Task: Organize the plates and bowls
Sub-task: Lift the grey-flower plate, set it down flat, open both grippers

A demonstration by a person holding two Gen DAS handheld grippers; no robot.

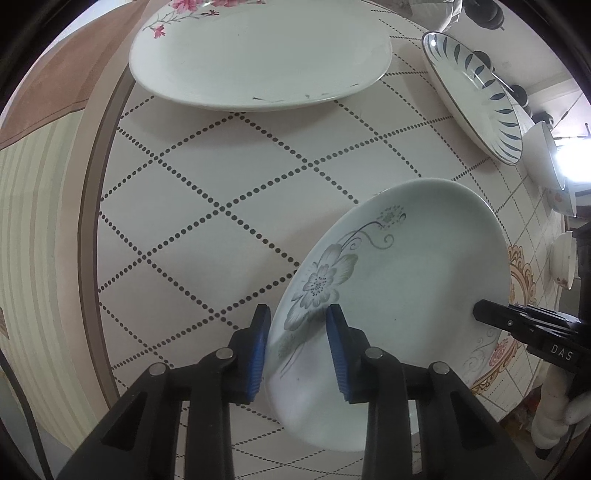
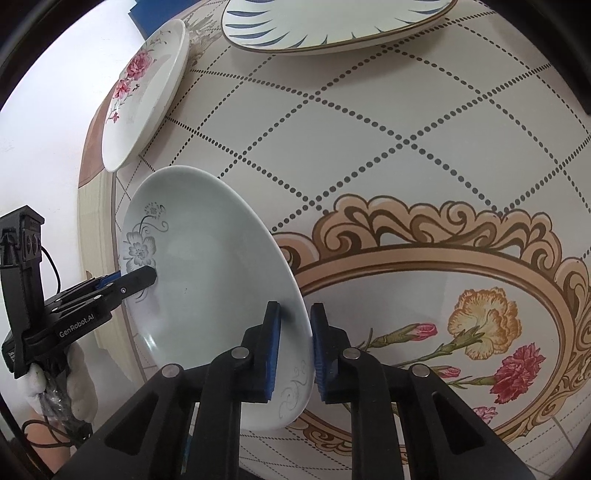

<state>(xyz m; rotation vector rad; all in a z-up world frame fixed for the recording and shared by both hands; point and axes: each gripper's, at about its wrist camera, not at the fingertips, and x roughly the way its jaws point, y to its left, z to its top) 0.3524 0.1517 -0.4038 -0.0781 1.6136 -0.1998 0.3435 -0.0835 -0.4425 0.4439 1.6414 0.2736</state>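
A pale plate with a grey flower print (image 1: 399,295) is held tilted above the table by both grippers. My left gripper (image 1: 299,347) straddles its rim near the flower, blue pads on either side. My right gripper (image 2: 295,343) is shut on the opposite rim of the same plate (image 2: 207,280). The right gripper's tip also shows in the left wrist view (image 1: 491,314), and the left gripper shows in the right wrist view (image 2: 147,275). A large white plate with pink flowers (image 1: 258,55) and a blue-striped plate (image 1: 476,96) lie on the table.
The round table (image 1: 207,206) has a dotted diamond cloth with a floral medallion (image 2: 461,325). White bowls (image 1: 563,258) stand along the far right edge. The pink-flower plate (image 2: 147,96) and the striped plate (image 2: 332,22) lie at the far side in the right wrist view.
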